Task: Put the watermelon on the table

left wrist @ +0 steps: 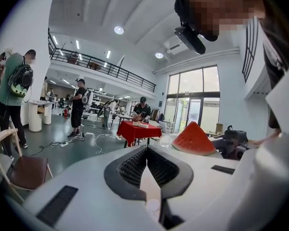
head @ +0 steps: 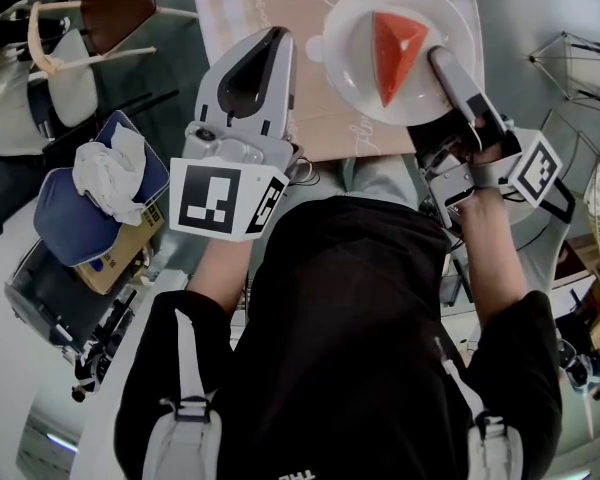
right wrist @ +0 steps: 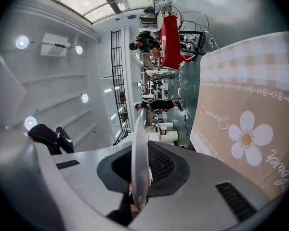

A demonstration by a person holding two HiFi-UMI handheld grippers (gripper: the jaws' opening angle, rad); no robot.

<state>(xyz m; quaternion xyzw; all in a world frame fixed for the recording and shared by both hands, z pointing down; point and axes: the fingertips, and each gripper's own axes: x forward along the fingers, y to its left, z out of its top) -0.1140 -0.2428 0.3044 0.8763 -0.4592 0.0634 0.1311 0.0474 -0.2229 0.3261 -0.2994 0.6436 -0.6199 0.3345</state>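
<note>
Over the worktop (head: 330, 133), with its beige checked-and-flowered cloth (right wrist: 250, 119), right tool (head: 442, 60) is clamped on the rim of a white plate (head: 345, 48). Right gripper view: the plate rim sits edge-on between the jaws, pads pressing on both faces. Watermelon (head: 393, 53), a red wedge, lies on the plate, just beside the tool's tip. Can't tell if the plate touches the cloth. Left tool (head: 276, 36) is just left of the plate, apart from it, with jaws closed together at the tips and nothing between them. Left gripper view has the watermelon off to its right. Wooden chair (head: 120, 3) is beyond the worktop's left edge.
</note>
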